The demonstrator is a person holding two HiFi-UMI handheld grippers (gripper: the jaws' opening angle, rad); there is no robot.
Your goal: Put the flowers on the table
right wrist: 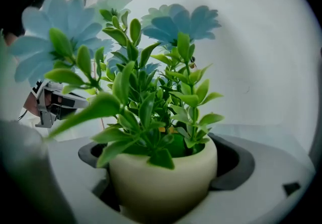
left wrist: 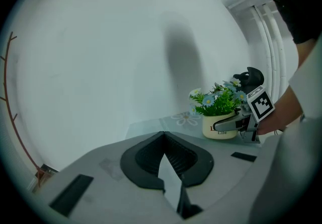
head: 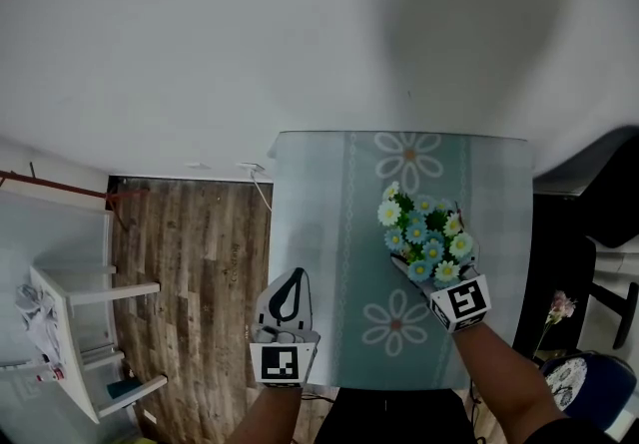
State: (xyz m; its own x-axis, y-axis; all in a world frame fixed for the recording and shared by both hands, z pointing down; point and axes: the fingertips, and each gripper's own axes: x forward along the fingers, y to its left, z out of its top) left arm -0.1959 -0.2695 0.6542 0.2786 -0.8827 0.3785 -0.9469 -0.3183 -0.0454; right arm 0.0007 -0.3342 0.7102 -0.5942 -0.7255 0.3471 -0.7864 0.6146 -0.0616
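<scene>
A cream pot of blue and white flowers (head: pixel 427 232) is over the right half of the teal flowered table (head: pixel 329 262). My right gripper (head: pixel 440 268) is shut on the pot (right wrist: pixel 163 180), one jaw on each side. In the left gripper view the pot (left wrist: pixel 220 126) sits at table level; I cannot tell whether it touches the cloth. My left gripper (head: pixel 289 287) is shut and holds nothing, hovering at the table's left front edge, its jaw tips meeting (left wrist: pixel 163 140).
Left of the table lies wooden floor (head: pixel 190 272) with a white shelf unit (head: pixel 85 332) and a cable. A white wall (head: pixel 300 33) stands behind the table. A pink flower (head: pixel 560 308) and a blue object (head: pixel 589 382) are at the right.
</scene>
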